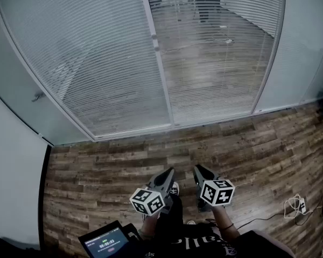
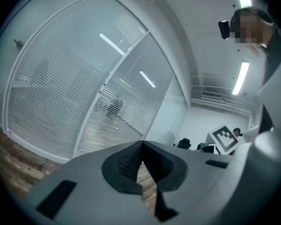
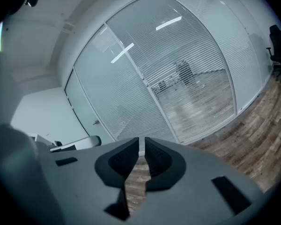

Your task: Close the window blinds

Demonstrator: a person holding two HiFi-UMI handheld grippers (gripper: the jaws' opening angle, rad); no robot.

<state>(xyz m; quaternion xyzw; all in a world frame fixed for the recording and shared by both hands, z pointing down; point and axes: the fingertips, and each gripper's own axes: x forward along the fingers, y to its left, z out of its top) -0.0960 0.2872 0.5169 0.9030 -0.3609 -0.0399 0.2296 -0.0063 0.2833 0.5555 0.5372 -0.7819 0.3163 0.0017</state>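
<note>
Window blinds [image 1: 97,63] are hanging fully lowered across the glass wall ahead. Left panel's slats are looking dense and pale, while the right panel [image 1: 215,52] is letting a room and its floor show through.

Left gripper [image 1: 169,171] is pointing at the wall with its jaws pressed together, tips touching and nothing between them.

Right gripper [image 1: 196,168] is sitting just beside it, jaws barely parted, with a thin slit showing and nothing in it.

Both are hovering over the wooden floor [image 1: 151,155], well apart from the blinds
</note>
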